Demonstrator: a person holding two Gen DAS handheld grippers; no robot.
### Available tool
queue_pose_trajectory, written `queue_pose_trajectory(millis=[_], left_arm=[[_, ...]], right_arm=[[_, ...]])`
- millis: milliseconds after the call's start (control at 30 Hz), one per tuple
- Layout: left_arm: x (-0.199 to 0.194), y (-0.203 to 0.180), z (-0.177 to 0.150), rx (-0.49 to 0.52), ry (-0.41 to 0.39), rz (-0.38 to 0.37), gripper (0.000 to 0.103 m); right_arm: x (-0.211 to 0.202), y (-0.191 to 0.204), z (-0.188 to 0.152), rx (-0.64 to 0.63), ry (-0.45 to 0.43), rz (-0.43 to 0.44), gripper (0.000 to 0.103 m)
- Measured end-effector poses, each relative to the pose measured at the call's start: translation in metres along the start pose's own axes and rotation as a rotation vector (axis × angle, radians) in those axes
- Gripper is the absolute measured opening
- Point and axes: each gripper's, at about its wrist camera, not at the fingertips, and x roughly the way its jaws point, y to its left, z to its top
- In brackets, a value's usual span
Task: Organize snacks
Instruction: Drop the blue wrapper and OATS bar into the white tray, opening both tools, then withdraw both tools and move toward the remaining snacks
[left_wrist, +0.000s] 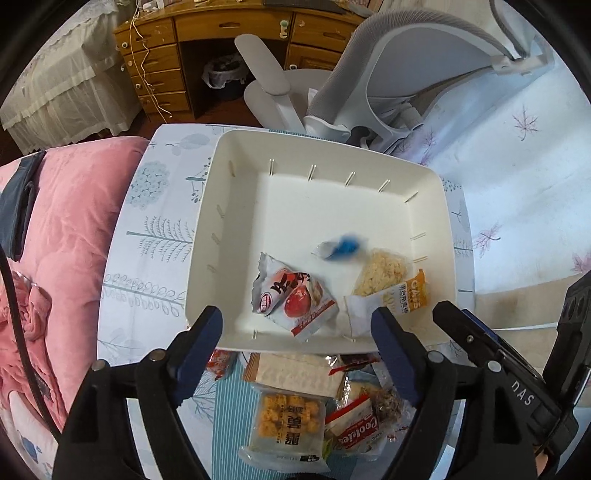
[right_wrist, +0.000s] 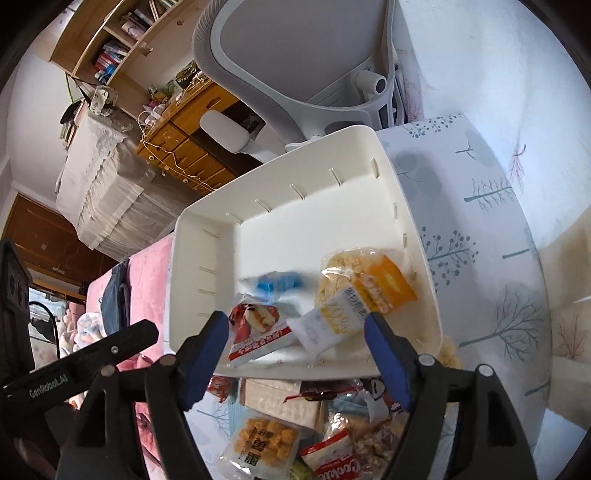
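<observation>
Now blue snack (left_wrist: 345, 248) in tray (left_wrist: 295, 158), beyond open left tongs (left_wrist: 297, 328).

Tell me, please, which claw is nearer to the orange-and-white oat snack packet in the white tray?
The right claw. It hangs open directly over the oat packet at the white tray's near edge; the left claw, also open, sits further left, above the red-and-white packet.

Left gripper (left_wrist: 295, 328) build: we see black moulded arms ending in dark blue padded jaws.
Right gripper (right_wrist: 295, 332) build: we see matching black arms and blue pads.
Fasteners: we note round silver pivot pins on each arm.
Markings: we read white "GenRobot.AI" lettering.
Cable: we see a black lead at left.
</observation>
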Motion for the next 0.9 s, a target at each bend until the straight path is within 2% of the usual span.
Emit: queue_pose_trajectory(millis=[367,733,900], left_arm=[[-0.042,0.018,-0.046,0.044,-0.03,-0.058,0.082],[-0.089,0.058,-0.117,0.102,-0.065,-0.126,0.082],[-0.096,0.072,-0.147,0.136,-0.063,-0.16,0.082]], right_arm=[[-0.045,0.021,-0.041,0.025,-0.08,-0.014,0.077],[-0.087,0.057,-0.128,0.033,-0.172,-0.057,0.077],[-0.101,0.068,-0.171,0.015,-0.205,-0.08,0.077]])
